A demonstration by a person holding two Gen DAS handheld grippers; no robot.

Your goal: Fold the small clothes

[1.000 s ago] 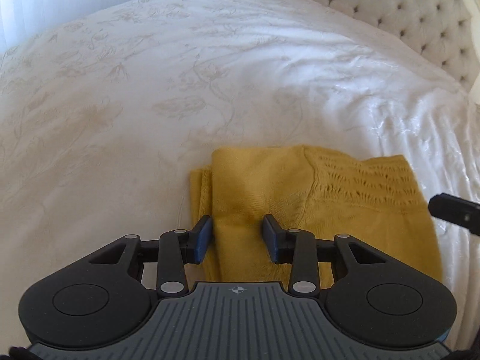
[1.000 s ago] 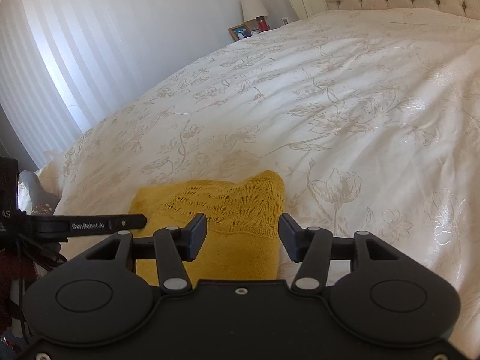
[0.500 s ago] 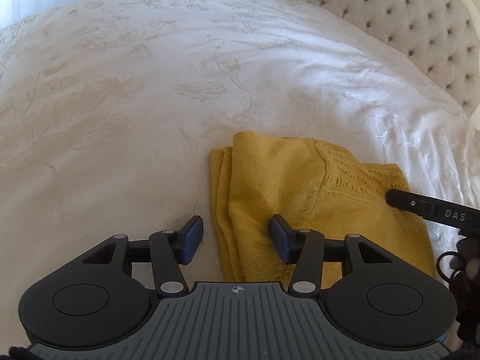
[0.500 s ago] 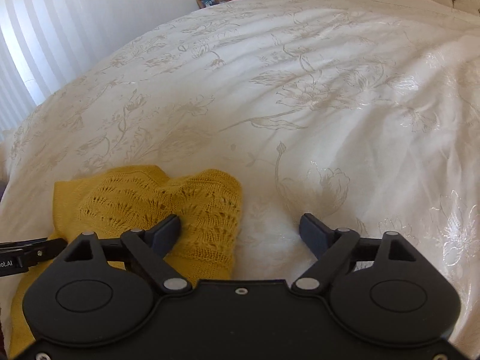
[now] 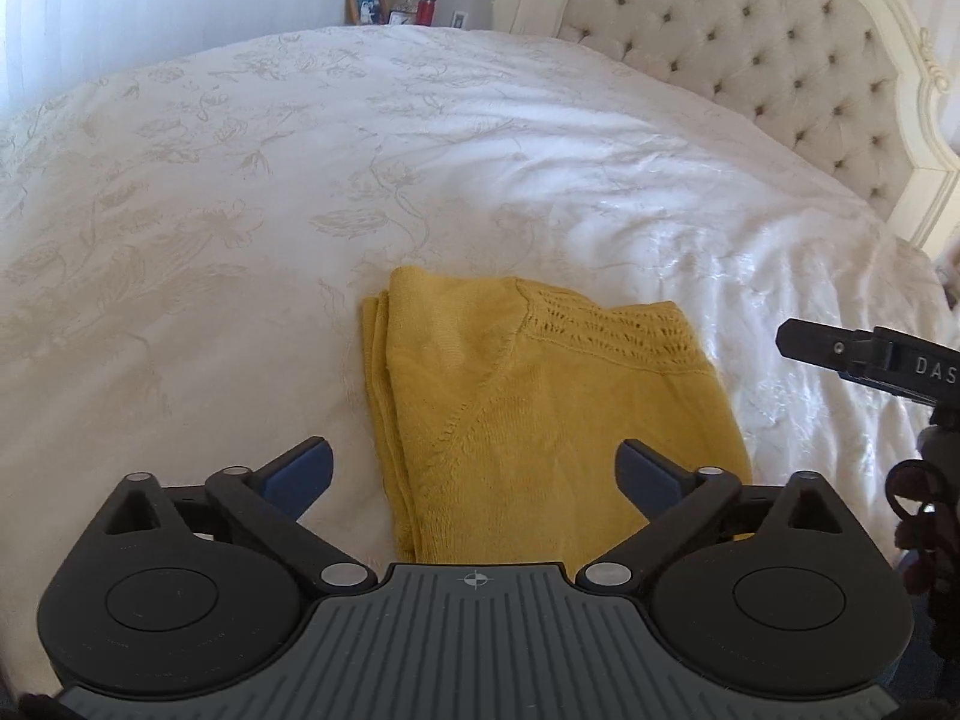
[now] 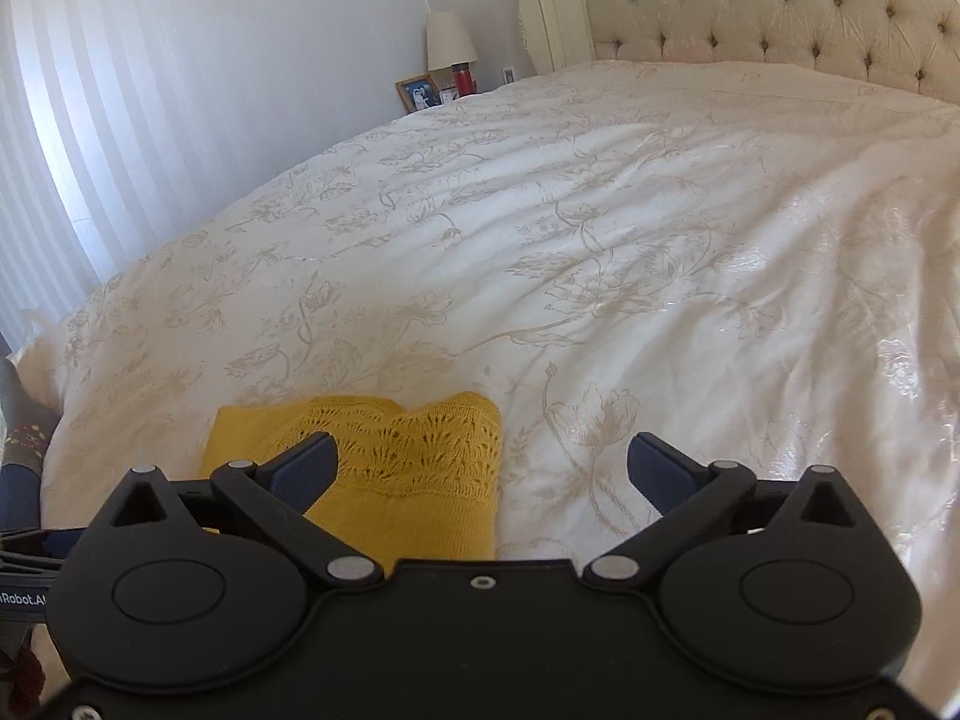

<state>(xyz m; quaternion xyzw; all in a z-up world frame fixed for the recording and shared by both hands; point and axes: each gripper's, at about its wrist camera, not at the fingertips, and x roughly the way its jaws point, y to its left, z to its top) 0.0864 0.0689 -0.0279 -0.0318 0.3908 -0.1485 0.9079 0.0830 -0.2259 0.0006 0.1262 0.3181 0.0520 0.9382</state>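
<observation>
A mustard-yellow knitted garment [image 5: 540, 408] lies folded into a flat rectangle on the white bedspread [image 5: 300, 180], with stacked folded edges on its left side and a lace-knit band at its far right. My left gripper [image 5: 474, 471] is open and empty, held above the garment's near edge. My right gripper [image 6: 480, 465] is open and empty, above the garment's [image 6: 408, 468] right corner. Part of the right gripper shows in the left wrist view [image 5: 870, 354].
The bedspread [image 6: 660, 240] has a pale flower pattern and stretches far ahead. A tufted headboard [image 5: 780, 48] stands at the back right. A bedside table holds a lamp [image 6: 450, 42], a picture frame [image 5: 366, 6] and a red bottle [image 5: 426, 9].
Both grippers opened wide and let go of the garment, then lifted and drew back. The garment now lies flat and folded on the bed.
</observation>
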